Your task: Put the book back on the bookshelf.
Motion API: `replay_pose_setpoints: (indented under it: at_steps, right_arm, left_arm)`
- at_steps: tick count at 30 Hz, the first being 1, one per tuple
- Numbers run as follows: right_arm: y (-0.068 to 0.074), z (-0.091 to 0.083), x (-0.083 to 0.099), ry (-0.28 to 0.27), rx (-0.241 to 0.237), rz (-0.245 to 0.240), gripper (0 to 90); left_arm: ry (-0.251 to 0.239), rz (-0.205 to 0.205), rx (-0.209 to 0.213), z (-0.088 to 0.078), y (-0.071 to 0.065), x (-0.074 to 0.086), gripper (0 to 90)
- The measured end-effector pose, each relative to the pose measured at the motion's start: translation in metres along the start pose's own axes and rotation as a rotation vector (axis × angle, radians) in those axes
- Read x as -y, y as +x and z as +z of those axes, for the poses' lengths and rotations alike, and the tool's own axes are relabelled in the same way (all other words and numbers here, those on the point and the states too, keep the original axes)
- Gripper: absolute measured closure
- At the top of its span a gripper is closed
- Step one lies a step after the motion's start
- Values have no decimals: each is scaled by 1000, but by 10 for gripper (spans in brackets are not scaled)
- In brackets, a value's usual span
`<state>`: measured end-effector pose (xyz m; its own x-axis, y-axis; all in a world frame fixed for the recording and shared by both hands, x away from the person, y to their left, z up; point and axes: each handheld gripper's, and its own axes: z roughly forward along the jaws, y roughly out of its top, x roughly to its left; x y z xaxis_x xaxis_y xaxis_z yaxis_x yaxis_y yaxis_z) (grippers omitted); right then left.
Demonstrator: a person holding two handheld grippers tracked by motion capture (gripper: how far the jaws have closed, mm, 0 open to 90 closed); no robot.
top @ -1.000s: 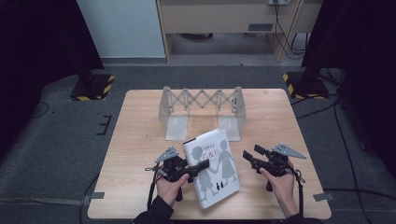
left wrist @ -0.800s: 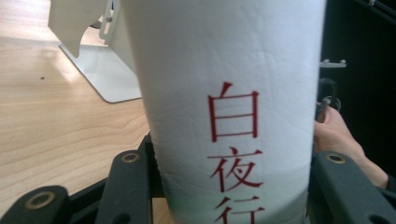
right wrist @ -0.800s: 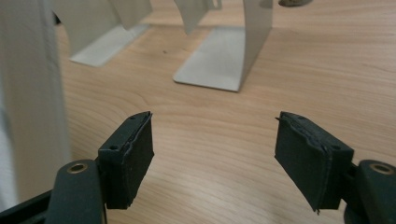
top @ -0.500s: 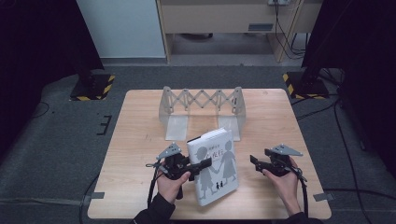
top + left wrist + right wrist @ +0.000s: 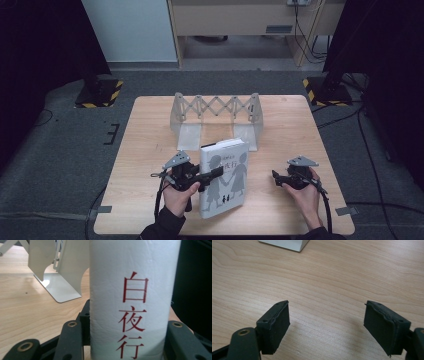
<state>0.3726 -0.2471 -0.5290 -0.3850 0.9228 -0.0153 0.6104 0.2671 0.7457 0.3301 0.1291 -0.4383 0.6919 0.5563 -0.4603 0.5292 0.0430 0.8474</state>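
A white book (image 5: 227,175) with two grey figures on its cover is held up off the wooden table (image 5: 150,130), spine toward my left hand. My left gripper (image 5: 214,173) is shut on its spine; in the left gripper view the black jaws flank the spine of the book (image 5: 127,302) with its red characters, and the left gripper (image 5: 125,342) presses it on both sides. My right gripper (image 5: 276,176) hangs low to the right of the book, open. The right gripper (image 5: 327,322) has just been opening its jaws, with only bare table between them.
A grey metal expanding book rack (image 5: 217,107) stands at the middle back of the table; its end plate (image 5: 57,272) lies just beyond the held book. A corner of the book (image 5: 284,245) shows ahead of the right gripper. Dark floor surrounds the table.
The book has risen a little in my left gripper. My right gripper has sunk toward the table, drawn slightly away from the book, and its jaws stand wider.
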Motion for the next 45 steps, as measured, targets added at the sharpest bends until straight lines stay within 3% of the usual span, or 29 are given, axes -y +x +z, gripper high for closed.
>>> replay_pose_setpoints:
  at_steps: [12, 20, 34, 45]
  right_arm:
    - [-2, 5, 3, 49, 24, 3, 148]
    - [-4, 7, 4, 43, 14, 20, 116]
    - [-5, 9, 5, 43, 15, 43, 69]
    - [-6, 10, 5, 45, 19, 47, 58]
  left_arm:
    - [-16, 17, -74, -20, 6, -16, 526]
    - [-36, 38, -127, -31, 10, -24, 526]
    - [-94, 37, -201, -55, 27, -41, 526]
    - [-126, 54, -304, -71, 44, -61, 526]
